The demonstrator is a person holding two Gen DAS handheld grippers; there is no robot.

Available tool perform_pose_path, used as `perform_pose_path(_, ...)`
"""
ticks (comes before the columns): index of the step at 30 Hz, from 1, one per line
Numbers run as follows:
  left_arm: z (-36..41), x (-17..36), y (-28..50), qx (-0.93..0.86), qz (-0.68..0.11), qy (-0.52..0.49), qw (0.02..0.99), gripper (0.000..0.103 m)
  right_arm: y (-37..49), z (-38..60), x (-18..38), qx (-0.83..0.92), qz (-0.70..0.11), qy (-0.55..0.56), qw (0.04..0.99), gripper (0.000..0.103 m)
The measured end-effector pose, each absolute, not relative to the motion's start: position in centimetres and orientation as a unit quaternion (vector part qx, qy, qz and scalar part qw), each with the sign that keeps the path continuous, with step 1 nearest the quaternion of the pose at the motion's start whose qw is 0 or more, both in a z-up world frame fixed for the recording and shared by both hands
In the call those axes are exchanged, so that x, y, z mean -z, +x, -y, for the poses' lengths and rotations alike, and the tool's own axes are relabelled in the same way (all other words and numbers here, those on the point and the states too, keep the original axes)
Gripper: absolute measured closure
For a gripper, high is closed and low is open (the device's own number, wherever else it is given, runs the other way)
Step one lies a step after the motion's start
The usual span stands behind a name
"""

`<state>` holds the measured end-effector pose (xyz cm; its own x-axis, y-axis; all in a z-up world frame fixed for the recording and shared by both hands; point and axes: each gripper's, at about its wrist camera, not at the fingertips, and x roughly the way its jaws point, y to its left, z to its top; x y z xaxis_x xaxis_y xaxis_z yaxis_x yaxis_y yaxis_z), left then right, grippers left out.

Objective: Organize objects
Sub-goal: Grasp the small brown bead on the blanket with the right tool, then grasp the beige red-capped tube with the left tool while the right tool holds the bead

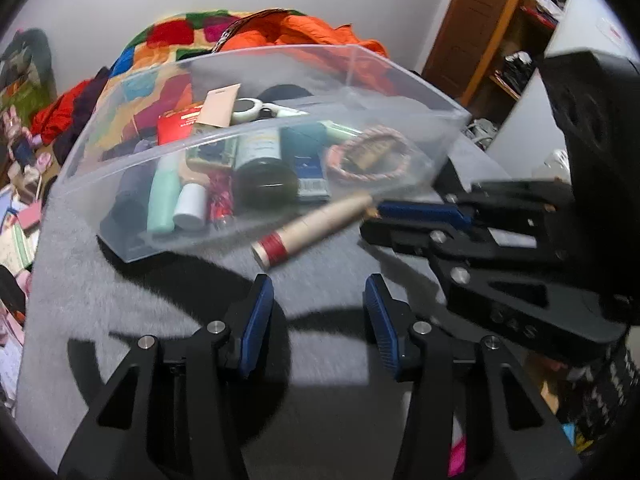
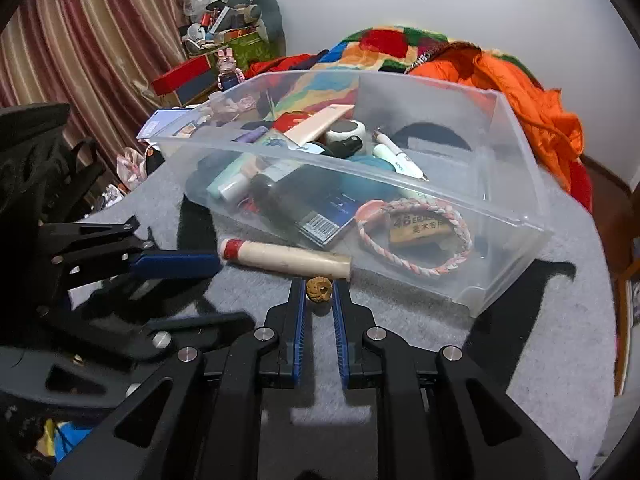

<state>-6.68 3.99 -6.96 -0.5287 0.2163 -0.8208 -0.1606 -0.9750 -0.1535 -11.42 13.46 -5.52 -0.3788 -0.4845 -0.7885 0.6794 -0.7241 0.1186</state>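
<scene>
Carved brown wooden bead [image 2: 319,289] sits clamped between my right gripper [image 2: 319,294] pads, on grey felt mat [image 2: 520,340] just before the clear plastic bin [image 2: 512,216]. It seems light, hard and round, so it may roll out; I grip across its middle. My left gripper [image 1: 318,308] stands apart, empty, near the cream wooden tube with red band [image 1: 316,228].

Clear plastic bin [image 2: 516,184] on grey felt mat [image 2: 540,360]; cream wooden tube [image 2: 288,258], red-banded end; pink-and-white braided bracelet [image 2: 416,236].
</scene>
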Motion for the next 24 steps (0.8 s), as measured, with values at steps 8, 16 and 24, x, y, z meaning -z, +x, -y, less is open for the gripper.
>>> perform_pose_path(8, -2.8, 5.8, -7.7, -0.880, 0.025, -0.467, 0.090, 0.054, -10.4, -15.9, 4.5, 0.837, -0.093, 0.425, 0.333, 0.091)
perform_pose_path(16, -3.3, 7.5, -10.5, -0.868, 0.015, -0.487, 0.097, 0.057, -10.4, -18.1, 4.3, 0.839, -0.065, 0.430, 0.326, 0.091)
perform_pose_path(24, -5.2, 6.4, -7.7, -0.869, -0.013, -0.475, 0.138, 0.076, -10.8, -19.7, 4.5, 0.840, -0.040, 0.436, 0.321, 0.091)
